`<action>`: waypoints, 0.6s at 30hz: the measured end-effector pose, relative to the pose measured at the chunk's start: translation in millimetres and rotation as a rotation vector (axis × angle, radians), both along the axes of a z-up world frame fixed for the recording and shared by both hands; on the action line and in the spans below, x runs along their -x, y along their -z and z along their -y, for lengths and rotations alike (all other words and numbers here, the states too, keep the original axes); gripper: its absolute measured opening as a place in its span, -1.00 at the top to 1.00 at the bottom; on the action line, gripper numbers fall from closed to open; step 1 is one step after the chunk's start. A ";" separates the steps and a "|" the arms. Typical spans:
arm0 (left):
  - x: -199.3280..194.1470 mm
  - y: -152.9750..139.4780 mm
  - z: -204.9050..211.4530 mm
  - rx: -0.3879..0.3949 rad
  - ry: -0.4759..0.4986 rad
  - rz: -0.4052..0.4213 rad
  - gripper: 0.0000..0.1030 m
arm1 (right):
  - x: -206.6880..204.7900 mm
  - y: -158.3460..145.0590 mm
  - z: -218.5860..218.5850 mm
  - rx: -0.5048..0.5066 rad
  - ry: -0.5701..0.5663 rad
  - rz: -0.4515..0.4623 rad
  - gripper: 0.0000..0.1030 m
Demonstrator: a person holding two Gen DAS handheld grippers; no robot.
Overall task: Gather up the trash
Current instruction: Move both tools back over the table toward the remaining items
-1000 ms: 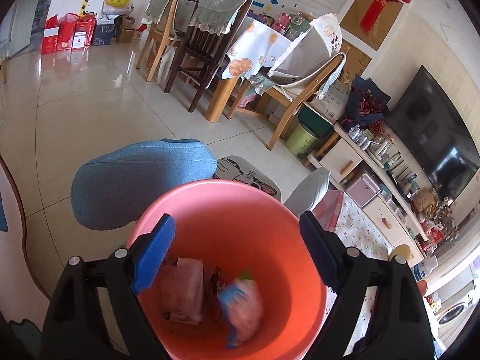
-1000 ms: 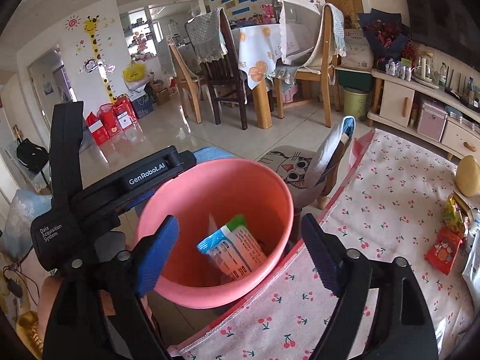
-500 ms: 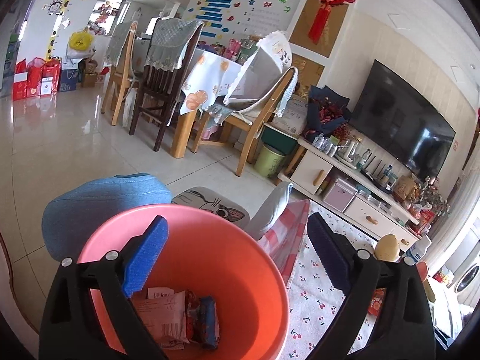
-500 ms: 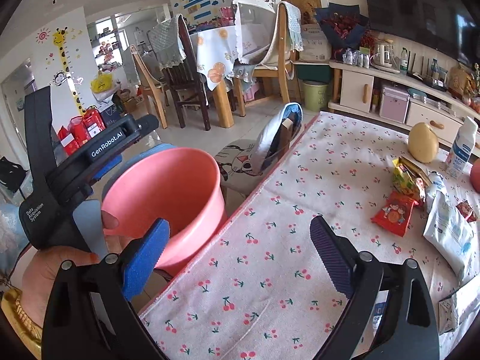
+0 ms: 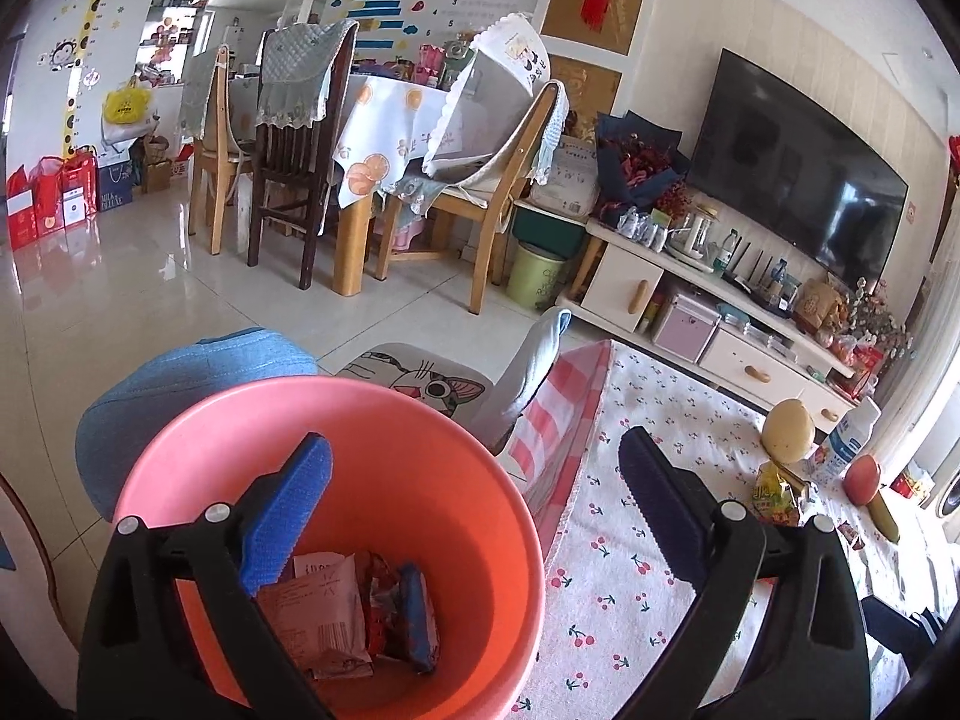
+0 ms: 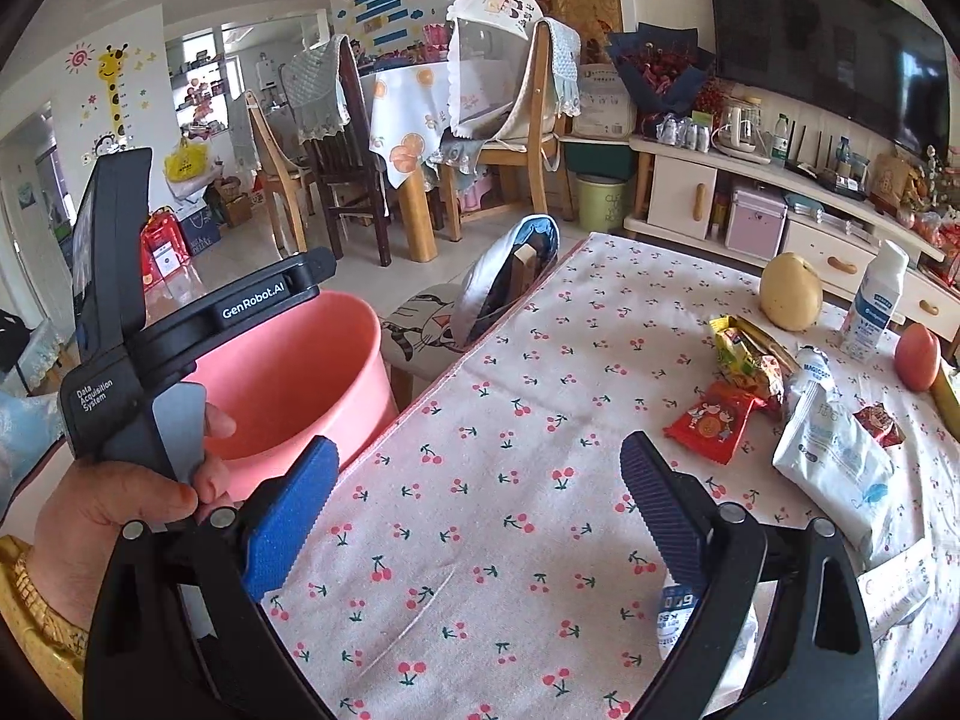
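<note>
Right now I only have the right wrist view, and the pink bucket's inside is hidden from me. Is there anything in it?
Observer: Yes. The left wrist view looks down into the pink bucket, and a pale pink packet lies at the bottom.
Operator: Just that one?
Observer: No. A red wrapper and a blue packet lie right beside it.
Operator: Is the left gripper carrying anything?
Observer: No. The left gripper is open, its jaws wide apart with nothing between them.
</note>
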State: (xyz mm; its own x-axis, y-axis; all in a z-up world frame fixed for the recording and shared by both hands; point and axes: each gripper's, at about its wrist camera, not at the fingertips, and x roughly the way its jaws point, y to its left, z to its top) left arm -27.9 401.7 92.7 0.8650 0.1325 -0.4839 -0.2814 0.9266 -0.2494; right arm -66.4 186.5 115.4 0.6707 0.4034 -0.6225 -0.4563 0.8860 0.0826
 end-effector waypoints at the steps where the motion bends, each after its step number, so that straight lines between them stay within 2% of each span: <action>1: -1.4 -0.3 3.3 -0.007 0.004 -0.010 -0.89 | 1.2 0.5 2.2 0.004 0.001 0.005 -0.83; 12: -6.4 -4.1 44.9 -0.120 0.072 -0.035 -0.92 | 5.8 -2.7 22.4 0.032 0.012 0.044 -0.83; 18: -11.1 -4.0 64.7 -0.134 0.114 -0.042 -0.92 | 6.0 -1.3 38.8 0.026 0.029 0.051 -0.83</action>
State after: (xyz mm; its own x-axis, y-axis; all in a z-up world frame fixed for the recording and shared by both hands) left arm -16.8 337.0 96.7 0.8573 0.1004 -0.5050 -0.1805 0.9772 -0.1121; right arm -72.4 147.7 116.7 0.7127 0.3676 -0.5974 -0.4335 0.9004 0.0370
